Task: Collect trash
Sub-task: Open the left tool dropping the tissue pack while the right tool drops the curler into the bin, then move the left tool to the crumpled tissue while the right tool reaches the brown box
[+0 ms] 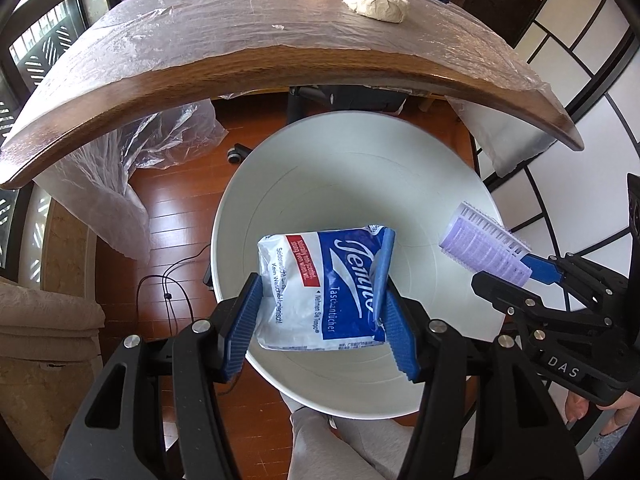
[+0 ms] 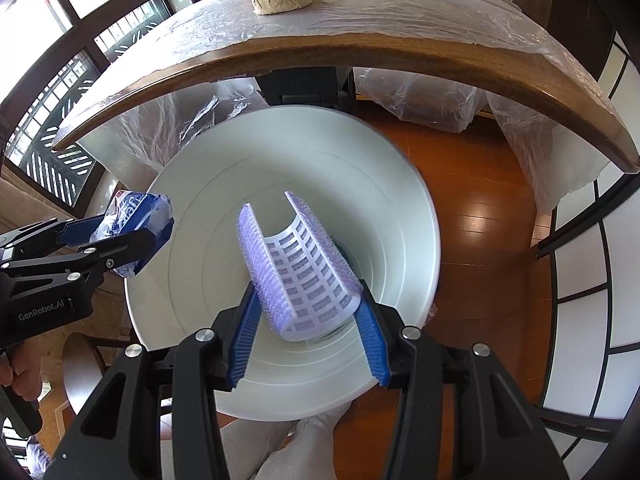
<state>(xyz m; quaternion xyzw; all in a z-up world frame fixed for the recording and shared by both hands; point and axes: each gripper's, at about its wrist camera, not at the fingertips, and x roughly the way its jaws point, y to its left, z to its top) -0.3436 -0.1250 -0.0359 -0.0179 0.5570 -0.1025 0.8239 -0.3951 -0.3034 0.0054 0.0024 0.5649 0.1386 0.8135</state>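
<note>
Both loads well inside bin rim [image 1: 224, 216]

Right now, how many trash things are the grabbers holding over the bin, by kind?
Tissue pack, in the left gripper: 1
Purple hair roller, in the right gripper: 1
Total: 2, both above the white bin.

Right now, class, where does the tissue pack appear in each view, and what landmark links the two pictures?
Left wrist: tissue pack at lower centre, clamped in the left hand-held gripper.
Right wrist: tissue pack at the left edge, mid-height.
Shared landmark: the white bin below it.
</note>
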